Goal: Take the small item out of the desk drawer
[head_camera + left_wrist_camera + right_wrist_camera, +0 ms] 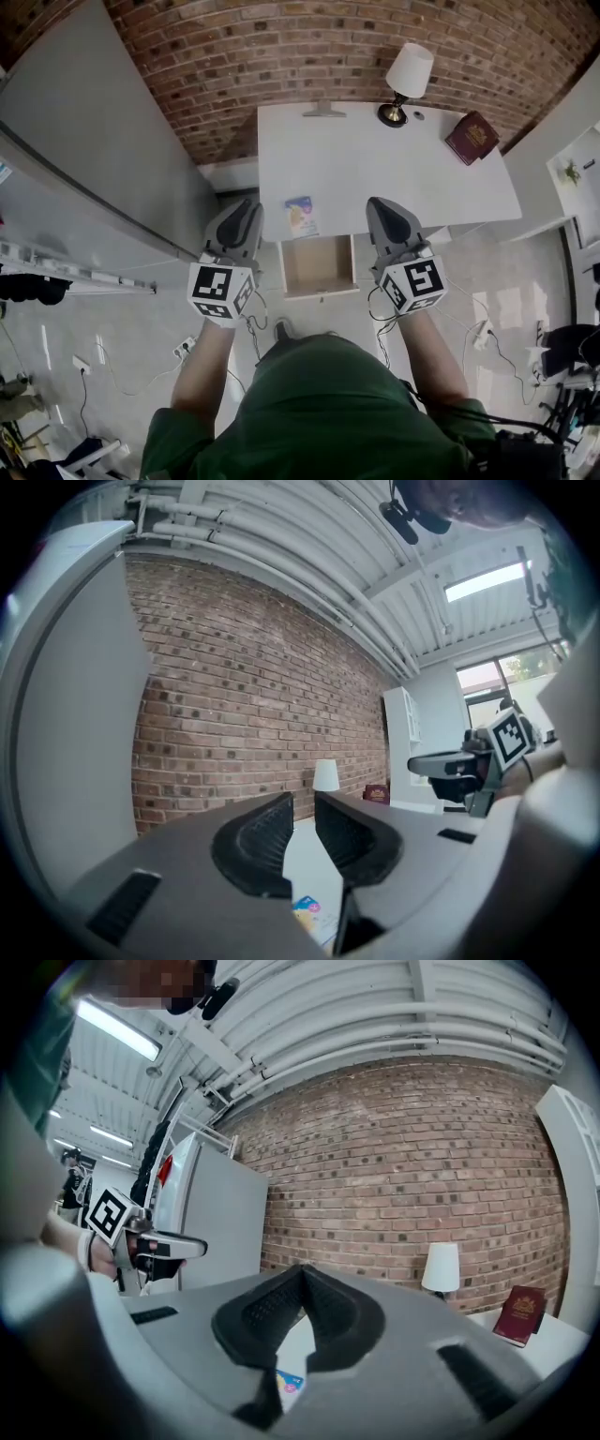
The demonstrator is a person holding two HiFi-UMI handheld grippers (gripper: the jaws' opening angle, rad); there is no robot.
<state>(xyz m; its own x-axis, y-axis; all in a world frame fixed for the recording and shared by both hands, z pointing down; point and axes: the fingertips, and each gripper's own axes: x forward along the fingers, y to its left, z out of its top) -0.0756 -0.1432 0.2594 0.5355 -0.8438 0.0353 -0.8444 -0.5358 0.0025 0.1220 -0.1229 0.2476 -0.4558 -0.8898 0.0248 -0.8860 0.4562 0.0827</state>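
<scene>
Only head view shows open drawer [319,265] (booklet [300,217], perhaps, on desk [394,178]).

The room is bright and evenly lit from above. Long ceiling lights [114,1031] glow at the upper left of the right gripper view. In the left gripper view a light panel [483,581] and a window [514,679] burn out to white. In the head view the white desk [375,159] is bright and almost shadowless, the drawer [319,265] is slightly shaded inside, and the glossy floor [502,309] carries pale glare patches. All three pictures bow strongly at the edges, and both gripper views darken to black corners. Their near foreground is soft, while the brick wall [403,1166] is sharp.
</scene>
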